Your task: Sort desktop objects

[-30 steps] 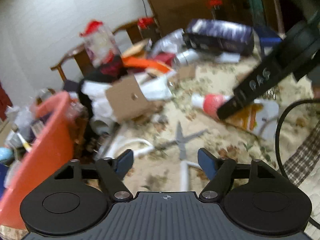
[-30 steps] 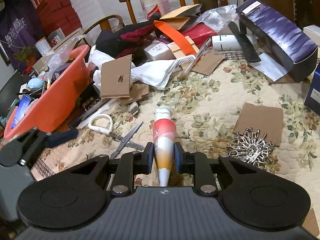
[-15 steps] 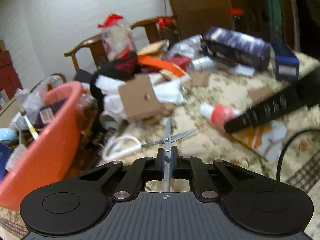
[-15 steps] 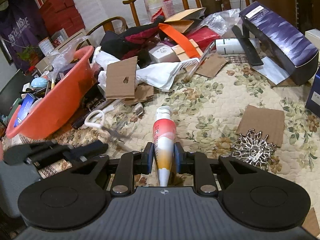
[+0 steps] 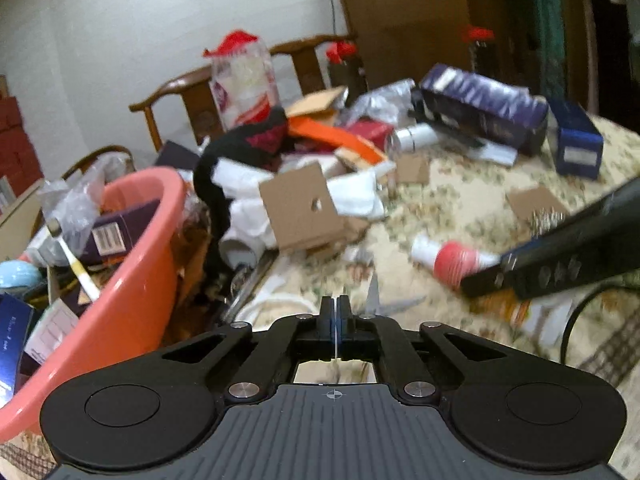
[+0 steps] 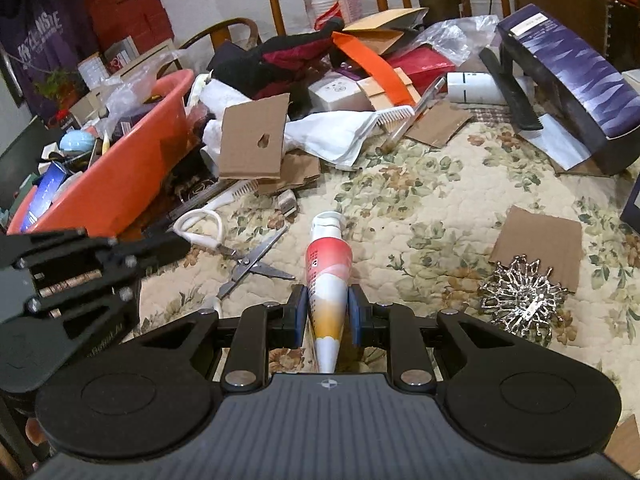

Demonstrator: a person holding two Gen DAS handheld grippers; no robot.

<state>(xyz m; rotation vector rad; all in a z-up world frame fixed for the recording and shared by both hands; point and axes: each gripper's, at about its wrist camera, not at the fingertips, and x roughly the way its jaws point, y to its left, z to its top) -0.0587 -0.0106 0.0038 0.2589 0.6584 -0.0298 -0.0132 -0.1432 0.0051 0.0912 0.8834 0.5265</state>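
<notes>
Item 1. Orange plastic basin (image 6: pixel 120 184): stands on the table (image 6: pixel 420 200) to the far left of both claws, filled with boxes and small articles.

Item 2. Left claw (image 5: pixel 333 308): fingers almost together, with only a thin slit between the pads. The jaws have just been easing open. Nothing can be made out between them. The wrist view is blurred.

Item 3. Scissors (image 6: pixel 248 262): lying flat on the table just right of the left claw's tips, blades crossed open and pointing toward the right claw. The white handle loop is nearest the left claw's tips. Contact cannot be confirmed.

Item 4. Right claw (image 6: pixel 327 312): clamped on a squeeze tube (image 6: pixel 328 264), red, white and orange. The pads press its tapered lower half from both sides. The white cap points away from the claw, and the crimped end reaches back between the fingers.

Item 5. Brown cardboard piece (image 6: pixel 540 240): flat on the table, to the right of the right claw and ahead of it.

Item 6. Silver spiked metal ornament (image 6: pixel 524 300): to the right of the right claw, overlapping the near edge of the cardboard.
</notes>
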